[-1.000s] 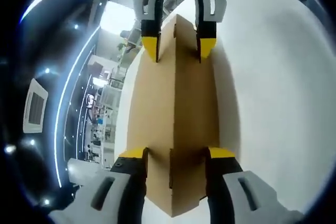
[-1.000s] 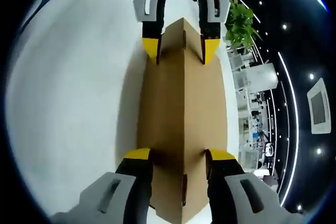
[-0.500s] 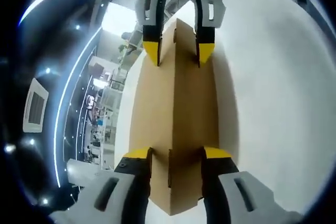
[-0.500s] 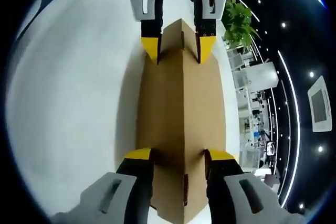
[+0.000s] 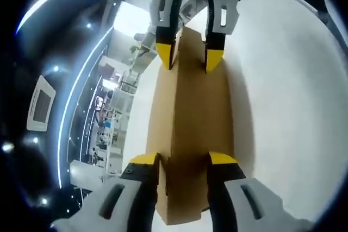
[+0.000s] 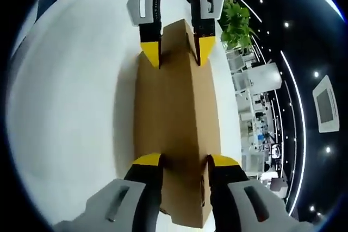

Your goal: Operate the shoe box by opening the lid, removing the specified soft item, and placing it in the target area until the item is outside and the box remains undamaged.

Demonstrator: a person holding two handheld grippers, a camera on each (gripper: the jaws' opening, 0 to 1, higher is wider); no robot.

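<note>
A closed brown cardboard shoe box (image 5: 198, 112) lies lengthwise between my two grippers on a white table (image 5: 283, 107). In the left gripper view, my left gripper (image 5: 183, 160) has its yellow-tipped jaws pressed against both sides of the box's near end. My right gripper (image 5: 189, 61) clamps the far end. In the right gripper view it is the reverse. There my right gripper (image 6: 185, 160) is shut on the near end of the shoe box (image 6: 174, 112), and my left gripper (image 6: 176, 54) is on the far end. The lid is closed, so the inside is hidden.
The white table (image 6: 70, 107) spreads wide on one side of the box. Its edge runs close along the other side. Beyond that edge lies an office hall with a green plant (image 6: 236, 23), white desks (image 6: 261, 80) and ceiling lights (image 5: 60, 112).
Both pairs of jaws have narrowed onto the box ends. The box's long edge, centred before, now sits off to one side, so one broad face shows more fully.
</note>
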